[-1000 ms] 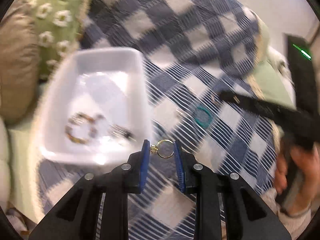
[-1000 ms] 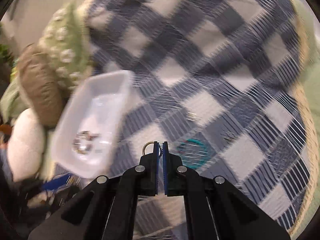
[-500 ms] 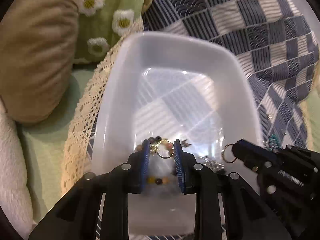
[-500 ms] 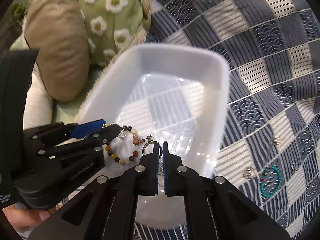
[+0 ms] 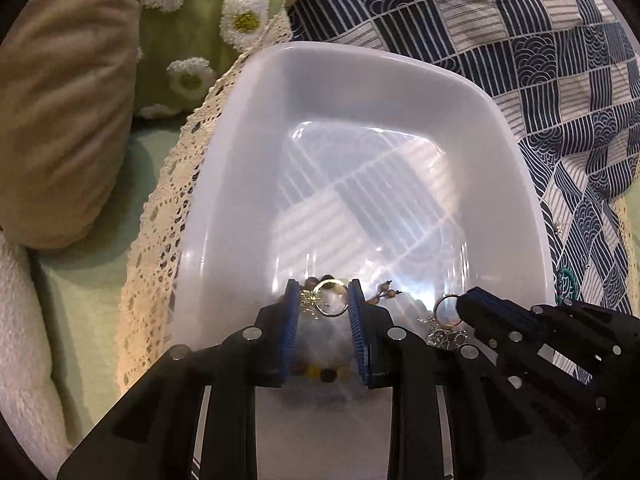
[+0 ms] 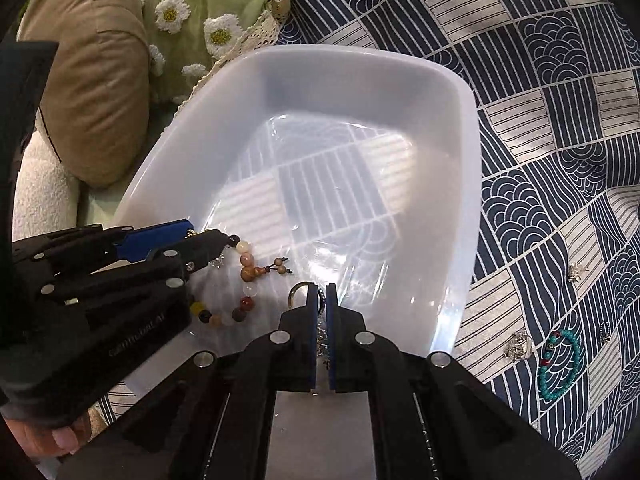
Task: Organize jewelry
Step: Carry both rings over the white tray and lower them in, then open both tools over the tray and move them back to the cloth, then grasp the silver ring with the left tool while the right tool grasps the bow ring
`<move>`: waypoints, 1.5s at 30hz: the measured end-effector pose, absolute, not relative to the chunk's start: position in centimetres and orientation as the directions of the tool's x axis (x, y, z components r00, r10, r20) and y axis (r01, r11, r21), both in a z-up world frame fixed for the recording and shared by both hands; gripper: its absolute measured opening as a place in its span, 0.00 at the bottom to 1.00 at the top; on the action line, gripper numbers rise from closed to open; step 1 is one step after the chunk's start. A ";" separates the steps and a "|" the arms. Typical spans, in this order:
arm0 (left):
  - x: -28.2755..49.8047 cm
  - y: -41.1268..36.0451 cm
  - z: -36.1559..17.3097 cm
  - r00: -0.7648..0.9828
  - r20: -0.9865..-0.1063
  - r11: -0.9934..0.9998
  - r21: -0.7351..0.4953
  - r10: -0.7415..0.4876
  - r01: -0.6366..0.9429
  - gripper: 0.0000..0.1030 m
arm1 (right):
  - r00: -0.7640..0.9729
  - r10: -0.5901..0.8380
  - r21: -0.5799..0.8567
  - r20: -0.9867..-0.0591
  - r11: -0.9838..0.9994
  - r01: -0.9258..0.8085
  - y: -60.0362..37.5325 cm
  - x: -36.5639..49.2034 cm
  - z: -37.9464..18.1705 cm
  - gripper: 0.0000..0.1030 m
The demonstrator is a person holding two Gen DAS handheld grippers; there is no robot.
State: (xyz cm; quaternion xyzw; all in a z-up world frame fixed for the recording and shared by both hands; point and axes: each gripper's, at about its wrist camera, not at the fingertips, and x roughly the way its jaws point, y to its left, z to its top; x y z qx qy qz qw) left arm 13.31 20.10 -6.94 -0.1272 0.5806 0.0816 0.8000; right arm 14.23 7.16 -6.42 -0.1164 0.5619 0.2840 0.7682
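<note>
Both grippers hang just above the near end of a translucent white bin [image 5: 384,80] [image 6: 468,184] on a blue-and-white patterned blanket. My left gripper [image 5: 323,300] is shut on a small gold ring [image 5: 330,298] with a sparkly charm, the ring spanning its blue pads. My right gripper [image 6: 320,296] is shut on another ring [image 6: 297,293], which sticks out left of the pads, with silver bits hanging below. Each gripper also shows in the other view: the right gripper [image 5: 476,306], the left gripper [image 6: 200,236]. A multicoloured beaded bracelet [image 6: 244,280] lies in the bin under them.
On the blanket [image 6: 540,100] right of the bin lie a turquoise bead bracelet [image 6: 558,364] and several small silver pieces [image 6: 520,348]. A tan cushion [image 5: 64,112] and a green daisy pillow [image 5: 200,20] sit left of the bin beside a lace edge. A person's thumb [image 6: 60,436] shows at lower left.
Both grippers have carried their rings from above the blanket leftward and down to the bin's near end. Over the last half second they have hardly shifted.
</note>
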 end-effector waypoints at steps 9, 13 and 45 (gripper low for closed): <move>12.8 21.2 -6.3 0.321 -0.947 0.949 -0.118 -0.019 -0.293 0.40 | 0.213 0.327 0.164 -0.921 0.819 -0.550 6.4 14.1 -5.0 0.06; 11.9 21.6 -4.2 0.370 -0.929 0.942 -0.143 -0.021 -0.305 0.44 | 0.252 0.368 0.182 -0.895 0.818 -0.546 4.1 14.0 -1.0 0.06; 15.5 -1.0 -4.7 0.400 -0.907 0.988 -0.154 -0.130 -0.030 0.77 | 0.379 0.208 0.164 -0.902 0.976 -0.147 -21.6 20.7 -2.8 0.56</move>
